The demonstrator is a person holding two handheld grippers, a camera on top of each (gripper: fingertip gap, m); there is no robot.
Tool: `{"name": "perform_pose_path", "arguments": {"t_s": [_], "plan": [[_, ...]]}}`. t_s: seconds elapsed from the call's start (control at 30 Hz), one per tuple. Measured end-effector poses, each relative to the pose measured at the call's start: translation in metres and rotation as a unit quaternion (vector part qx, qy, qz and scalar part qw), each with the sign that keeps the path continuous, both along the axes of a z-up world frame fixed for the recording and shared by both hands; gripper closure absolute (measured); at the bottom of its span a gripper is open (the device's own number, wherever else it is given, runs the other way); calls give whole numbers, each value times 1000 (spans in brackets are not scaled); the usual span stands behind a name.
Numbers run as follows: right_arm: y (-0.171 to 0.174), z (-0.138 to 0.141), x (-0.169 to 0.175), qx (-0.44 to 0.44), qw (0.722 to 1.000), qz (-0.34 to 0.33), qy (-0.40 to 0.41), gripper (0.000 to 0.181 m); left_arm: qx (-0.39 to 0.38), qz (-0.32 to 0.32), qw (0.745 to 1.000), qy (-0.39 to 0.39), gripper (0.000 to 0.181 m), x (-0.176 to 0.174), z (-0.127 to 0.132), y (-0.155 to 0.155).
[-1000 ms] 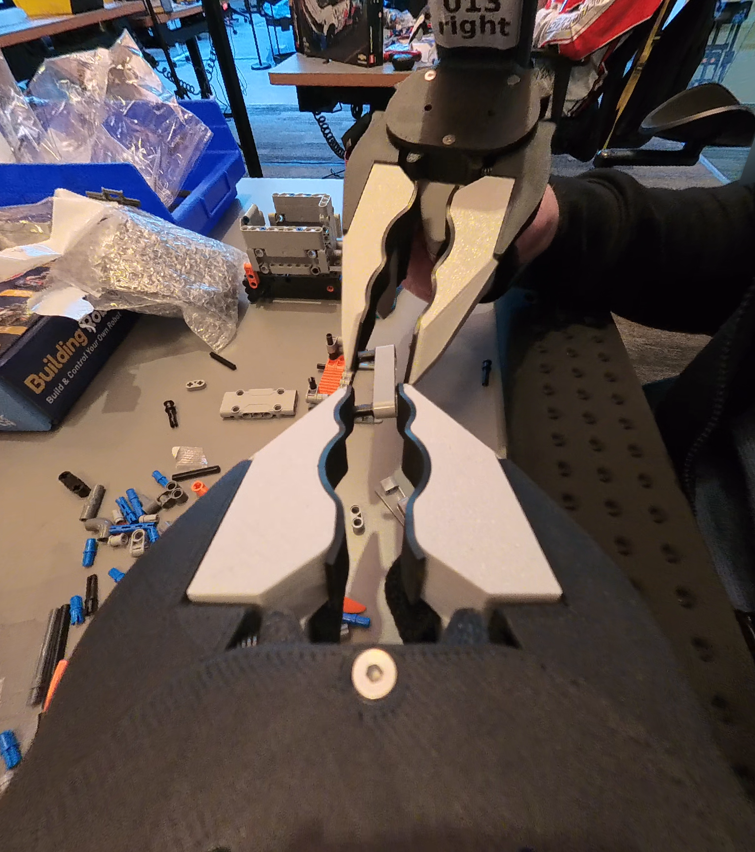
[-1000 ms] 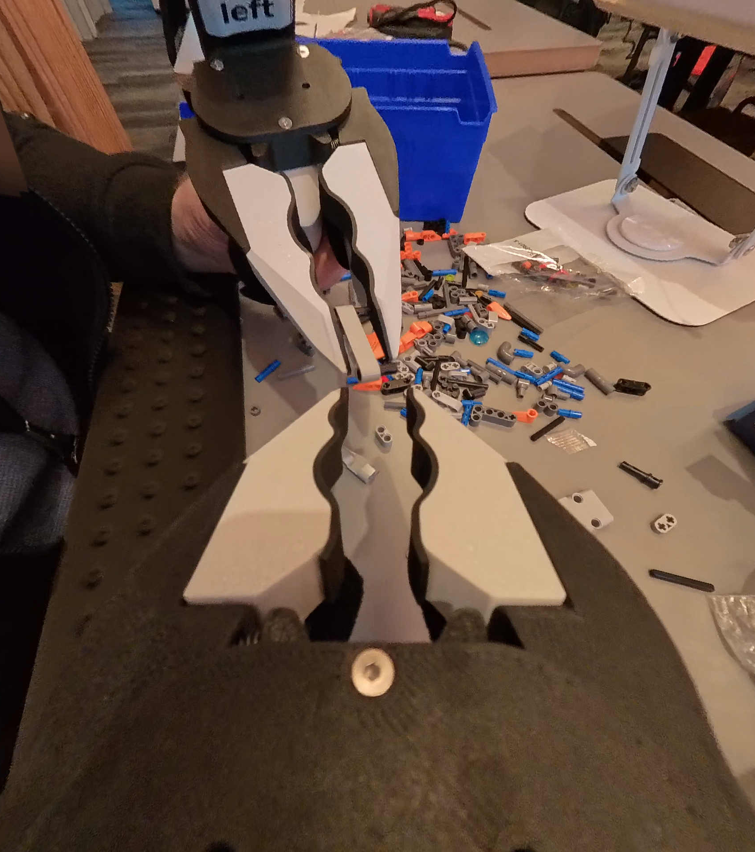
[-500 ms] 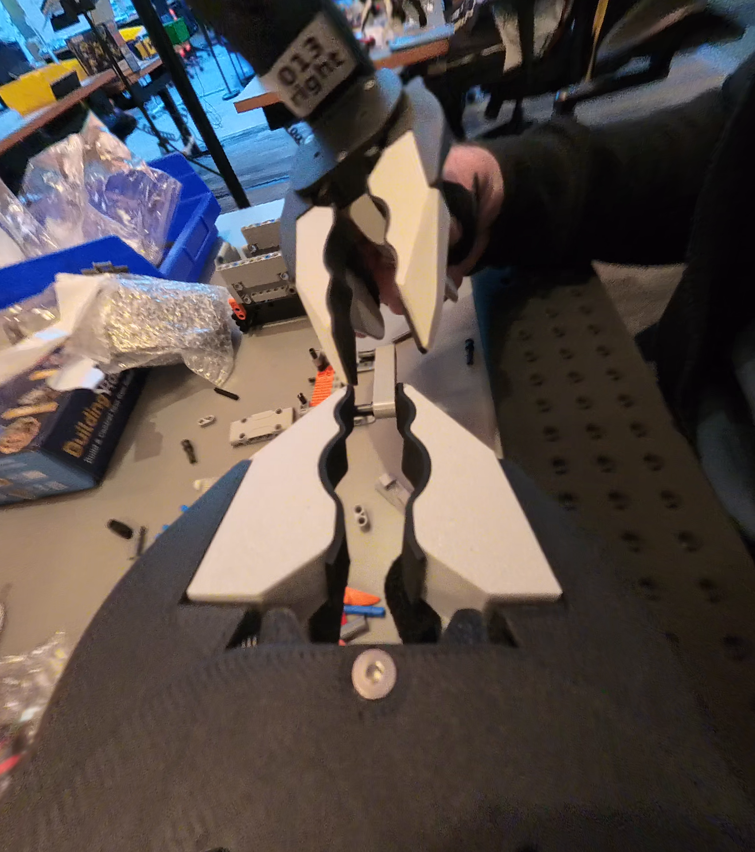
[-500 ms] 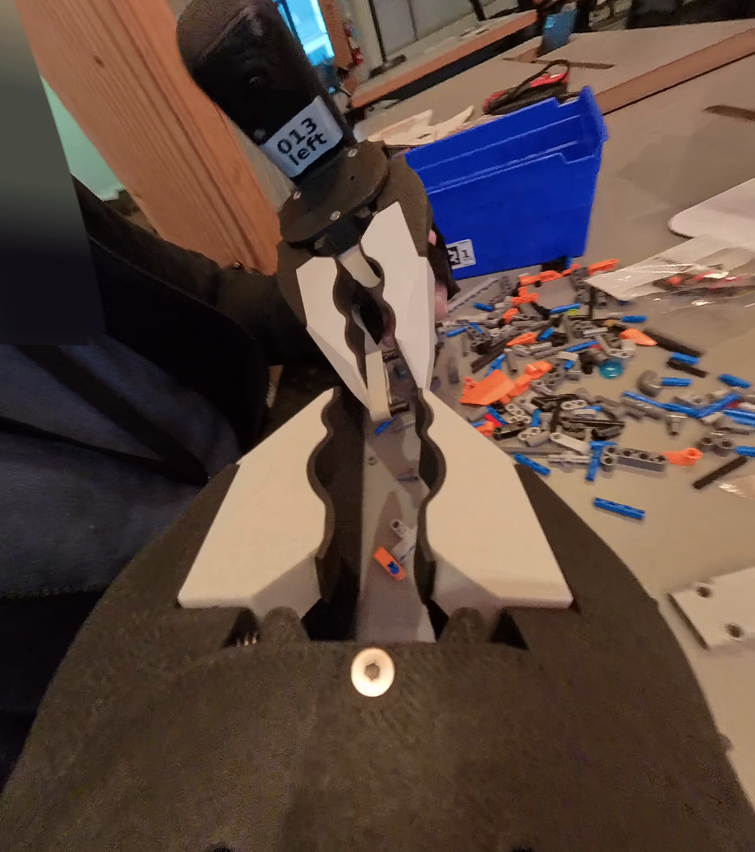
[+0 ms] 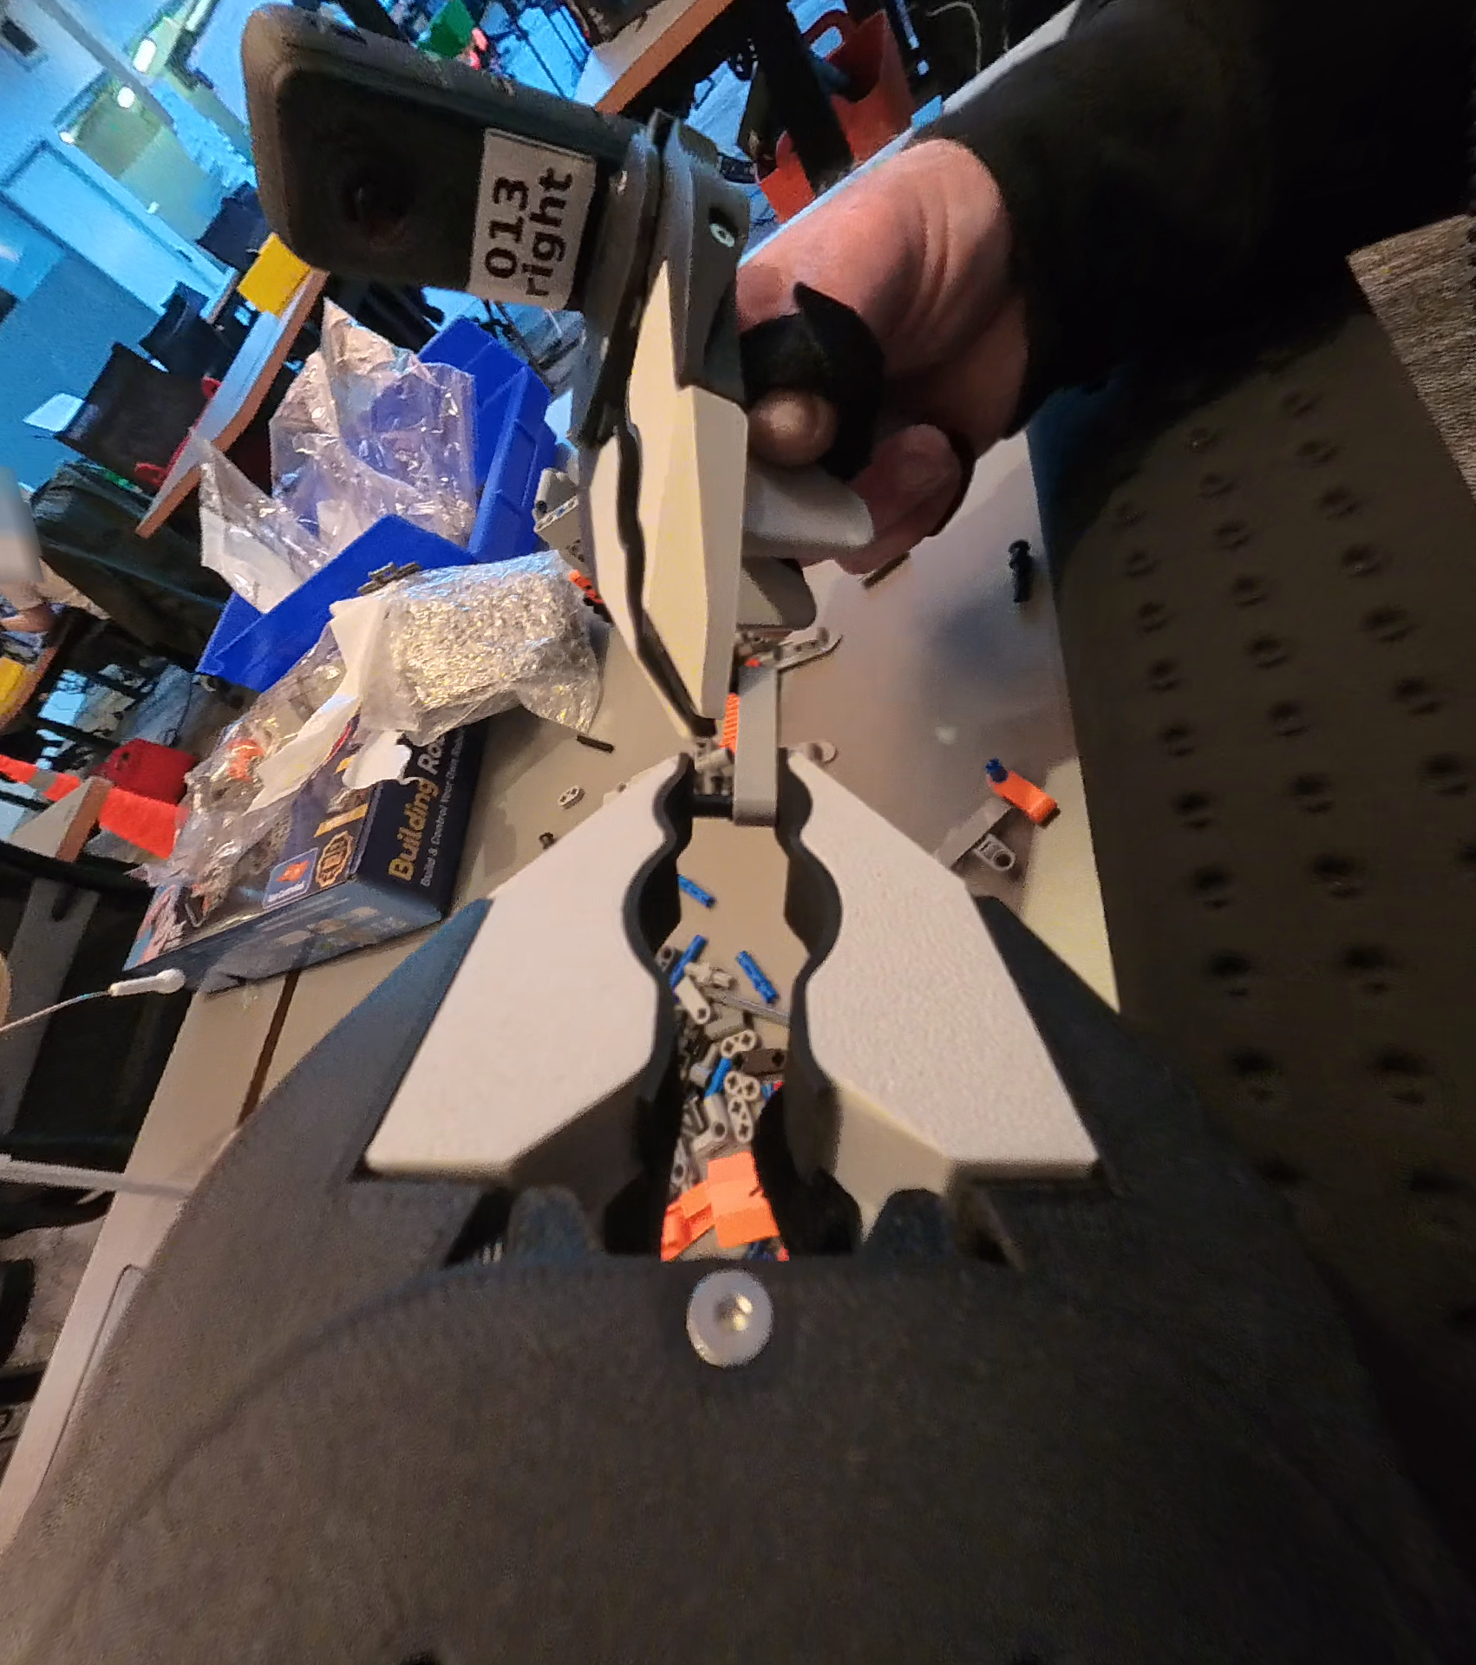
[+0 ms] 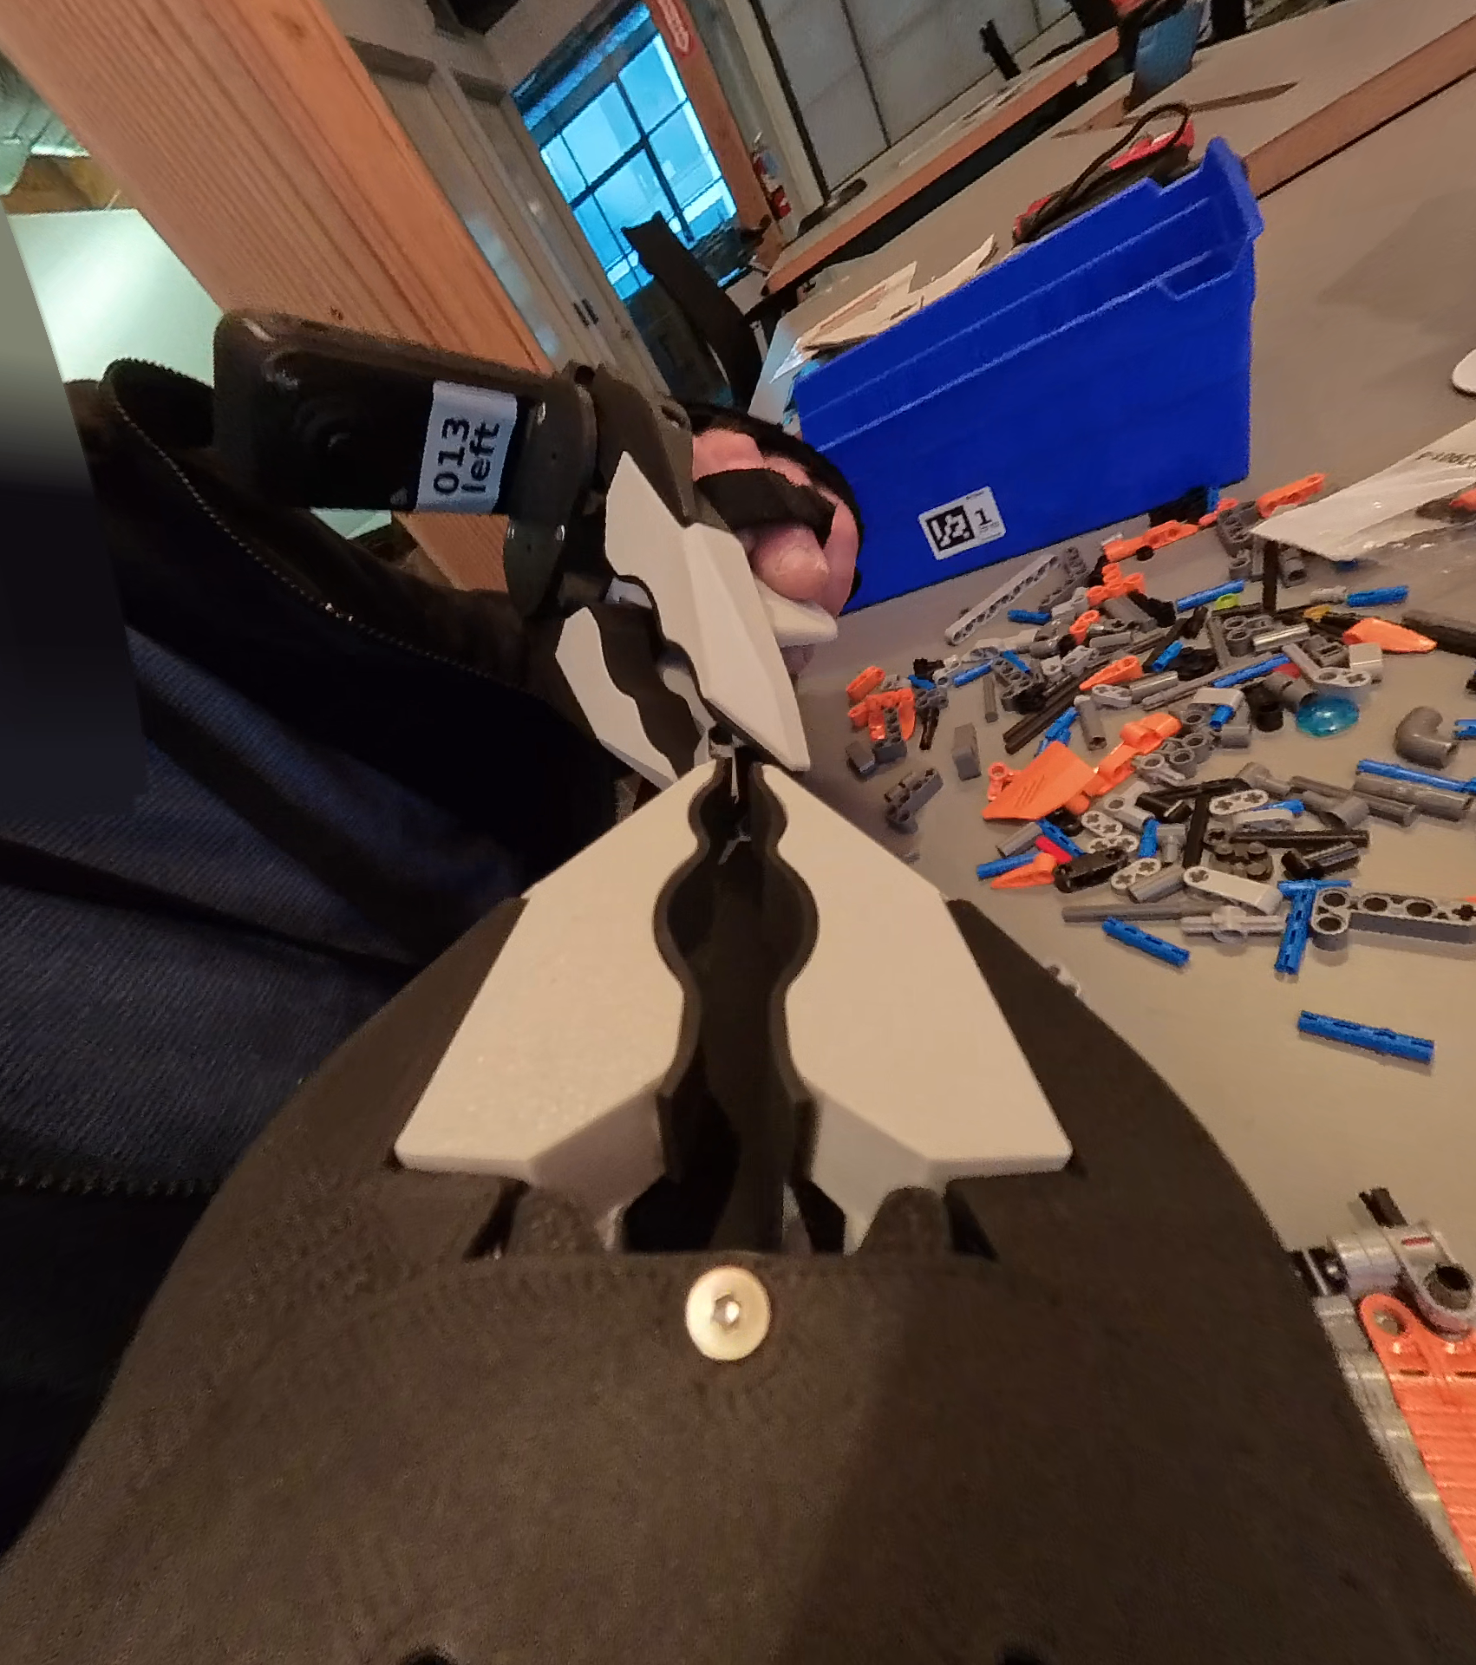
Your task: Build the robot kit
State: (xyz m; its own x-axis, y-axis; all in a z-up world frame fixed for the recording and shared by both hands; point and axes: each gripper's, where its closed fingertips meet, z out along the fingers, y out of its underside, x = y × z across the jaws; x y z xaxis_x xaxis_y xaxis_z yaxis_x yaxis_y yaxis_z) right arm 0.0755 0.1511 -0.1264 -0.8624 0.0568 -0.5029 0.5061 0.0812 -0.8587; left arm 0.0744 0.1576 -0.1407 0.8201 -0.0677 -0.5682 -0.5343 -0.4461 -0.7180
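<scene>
My left gripper (image 5: 734,782) is shut on a short grey beam (image 5: 755,757) with a black pin (image 5: 710,795) sticking out of its side. One pad presses on the pin's end, the other on the beam. I hold it above the grey table (image 5: 924,649). My right gripper (image 5: 698,716) comes in from above, shut, its tips just beside the beam's pin side. In the right wrist view its fingers (image 6: 851,901) meet at the tips, right against the left gripper (image 6: 730,764) and the beam's end (image 6: 720,746). I cannot tell whether they pinch anything.
A blue bin (image 6: 1032,405) and a spread of loose grey, blue and orange parts (image 6: 1212,766) lie on the table. A blue box (image 5: 338,865), plastic bags (image 5: 464,640) and a black perforated mat (image 5: 1302,811) flank it. An orange tread assembly (image 6: 1455,1442) lies nearby. Only a small space, under 4 cm, lies between the two pairs of fingers. Left tips and right tips are each some 15 cm from the orange tread assembly (image 6: 1455,1442).
Both grippers have rolled over onto their sides and lifted. My right gripper, open before, has shut with its tips at the beam. My left gripper keeps its hold on the beam.
</scene>
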Motion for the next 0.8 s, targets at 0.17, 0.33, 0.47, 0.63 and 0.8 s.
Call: {"name": "perform_pose_path", "arguments": {"t_s": [0.17,0.33,0.47,0.63,0.8], "plan": [[-5,5,-1,-19,1000,1,-20,165,14,7,1000,17,167,1,8,-5],[-10,0,8,-7,999,26,-36,175,-1,16,999,52,167,2,4,-9],[-14,-3,9,2,999,20,-36,177,-9,34,998,53,166,-1,-1,-14],[-20,-3,6,3,1000,-18,-10,177,14,70,997,-17,164,-6,-3,-22],[-26,10,2,-21,998,-49,24,177,51,102,989,-89,163,-12,-2,-36]]}}
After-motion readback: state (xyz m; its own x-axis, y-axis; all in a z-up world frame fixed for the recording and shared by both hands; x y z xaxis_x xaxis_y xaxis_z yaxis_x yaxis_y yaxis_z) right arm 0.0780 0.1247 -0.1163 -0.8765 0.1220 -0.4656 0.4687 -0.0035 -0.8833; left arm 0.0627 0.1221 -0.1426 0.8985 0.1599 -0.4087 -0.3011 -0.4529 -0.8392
